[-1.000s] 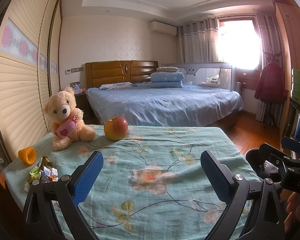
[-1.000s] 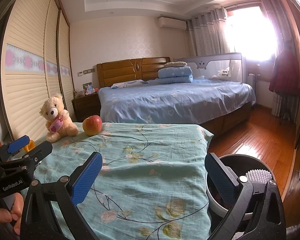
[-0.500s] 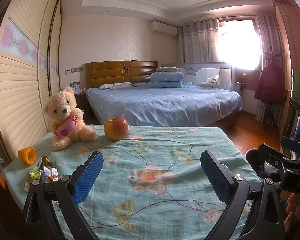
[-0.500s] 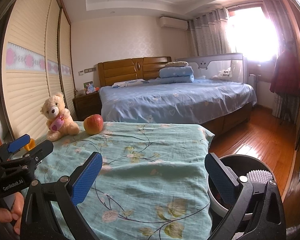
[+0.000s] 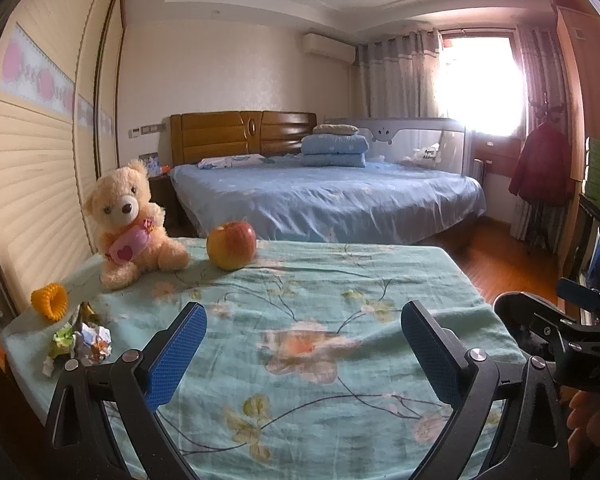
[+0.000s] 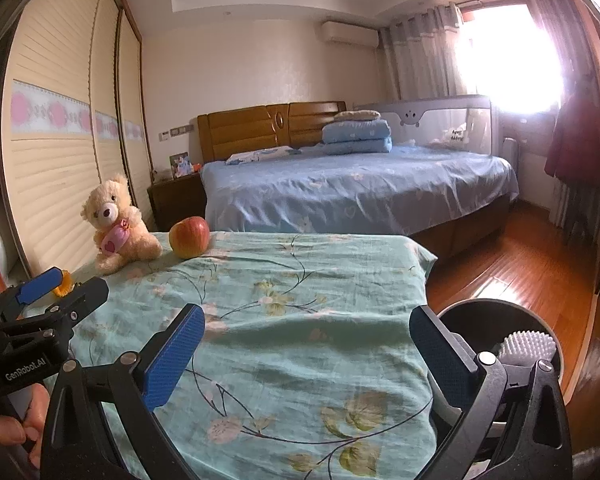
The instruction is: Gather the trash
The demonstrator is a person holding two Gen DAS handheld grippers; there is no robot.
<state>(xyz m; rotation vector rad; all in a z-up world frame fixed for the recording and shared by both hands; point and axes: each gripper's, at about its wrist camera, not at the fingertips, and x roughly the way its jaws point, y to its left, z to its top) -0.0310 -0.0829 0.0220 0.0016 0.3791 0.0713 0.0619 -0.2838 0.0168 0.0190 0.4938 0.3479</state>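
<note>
- The left gripper (image 5: 302,354) hangs low over the near edge of the table covered with a teal floral cloth (image 5: 340,320), its blue-padded fingers spread wide and holding nothing.
- The right gripper (image 6: 306,356) is likewise spread and empty, near the table's right edge, just beside the round black trash bin (image 6: 496,316) on the floor.
- The crumpled wad of coloured paper wrappers (image 5: 86,340) lies at the table's near left corner, apart from both grippers.
- Probably the left gripper should swing left, straddle the wad and close gently, pinching paper rather than cloth.
- Farther along the left edge sit an orange ridged ring (image 5: 50,301), a cream plush teddy bear (image 5: 130,226) and a red-yellow apple (image 5: 231,245); these look like keepers.
</note>
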